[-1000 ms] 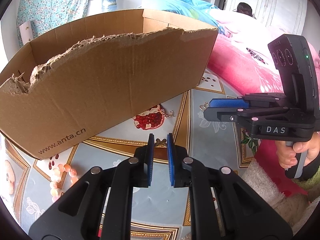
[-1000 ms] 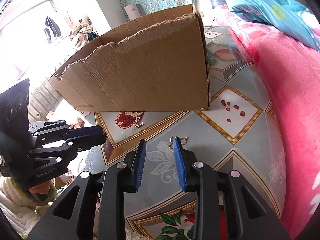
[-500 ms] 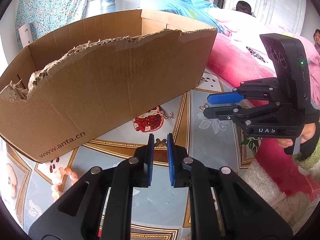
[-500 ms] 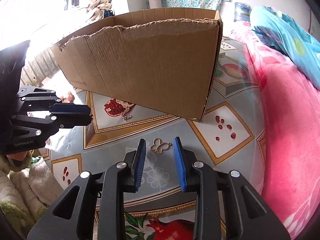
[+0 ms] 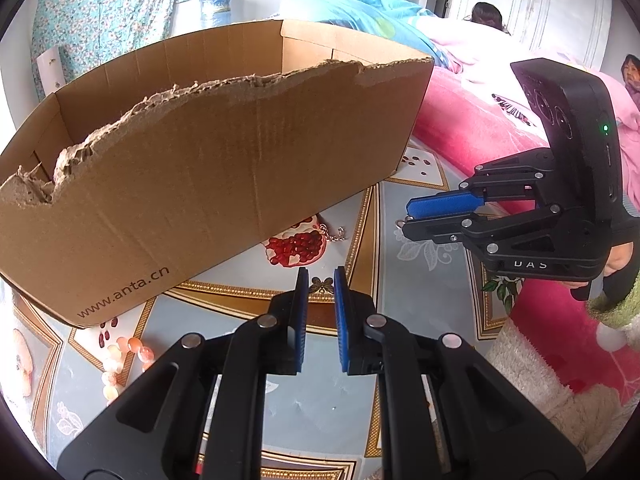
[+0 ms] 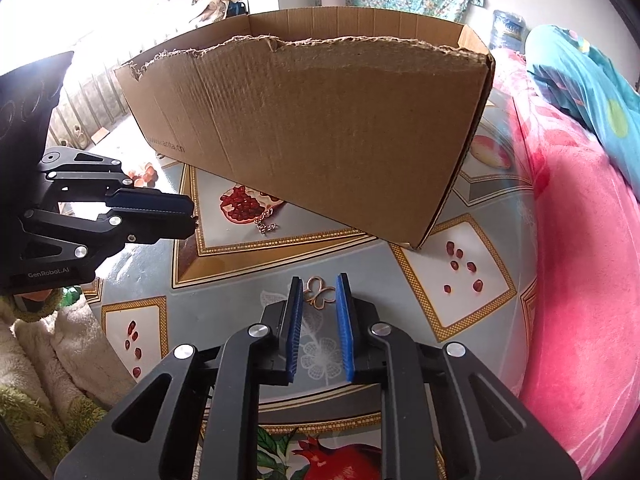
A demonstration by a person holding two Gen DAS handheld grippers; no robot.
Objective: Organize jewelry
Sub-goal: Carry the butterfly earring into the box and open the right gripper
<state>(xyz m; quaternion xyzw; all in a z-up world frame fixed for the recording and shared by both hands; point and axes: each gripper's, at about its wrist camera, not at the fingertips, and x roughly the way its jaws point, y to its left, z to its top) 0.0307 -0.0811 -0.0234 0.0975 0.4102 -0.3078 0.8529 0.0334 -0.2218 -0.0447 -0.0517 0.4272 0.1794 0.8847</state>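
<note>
The right gripper is spread, its blue pads either side of a gold butterfly charm lying on the patterned tablecloth. The left gripper is spread too, holding nothing. Farther off, a small chain lies beside the torn cardboard box.

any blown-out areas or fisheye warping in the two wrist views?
Right wrist: top-left by the window is overexposed, and the cardboard box rim bows strongly. Left wrist: even light, the box curves too, dark vignette at the corners; the right tool is sharp.
</note>
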